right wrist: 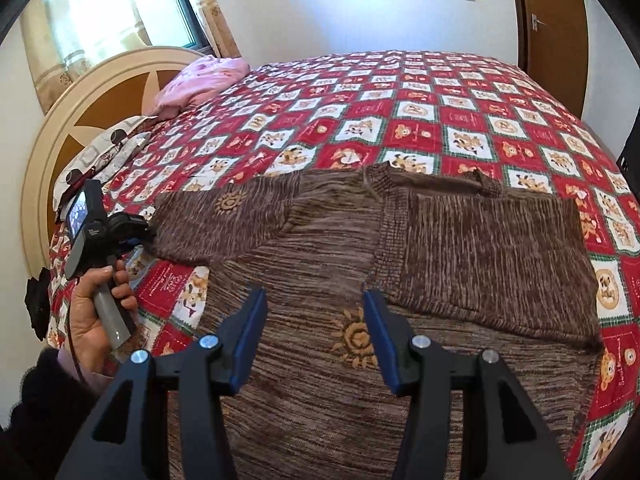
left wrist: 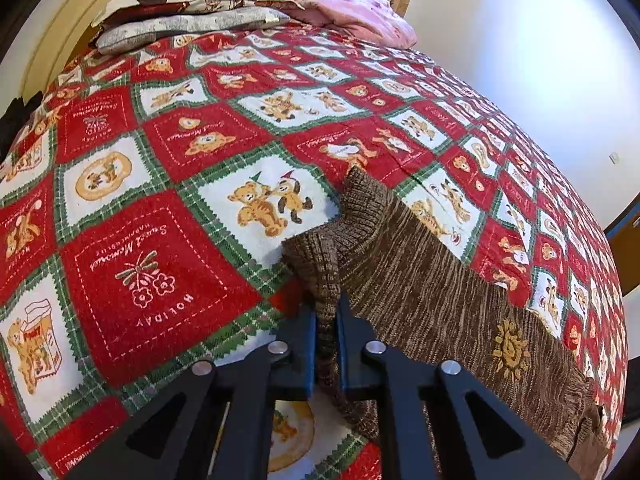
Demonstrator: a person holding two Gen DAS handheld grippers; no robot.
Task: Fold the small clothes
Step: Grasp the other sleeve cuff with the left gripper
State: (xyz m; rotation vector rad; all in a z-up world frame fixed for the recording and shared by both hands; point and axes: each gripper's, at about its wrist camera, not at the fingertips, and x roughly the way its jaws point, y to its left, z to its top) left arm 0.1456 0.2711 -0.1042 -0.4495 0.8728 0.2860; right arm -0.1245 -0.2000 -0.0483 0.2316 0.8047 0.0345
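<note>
Sweater: we see the brown knit sweater [right wrist: 328, 248] spread flat on the bed [right wrist: 440, 92], one sleeve folded across its body, the other stretched out toward the headboard [right wrist: 100, 88].
Left tool: our left tool [left wrist: 327, 320] is clamped tight on a bunched sleeve cuff.
Right tool: our right tool [right wrist: 314, 312] hangs over the sweater's body, jaws wide apart, gripping nothing.
Bedding: pillows [left wrist: 192, 12] and a pink blanket [left wrist: 360, 16] lie by the headboard.
</note>
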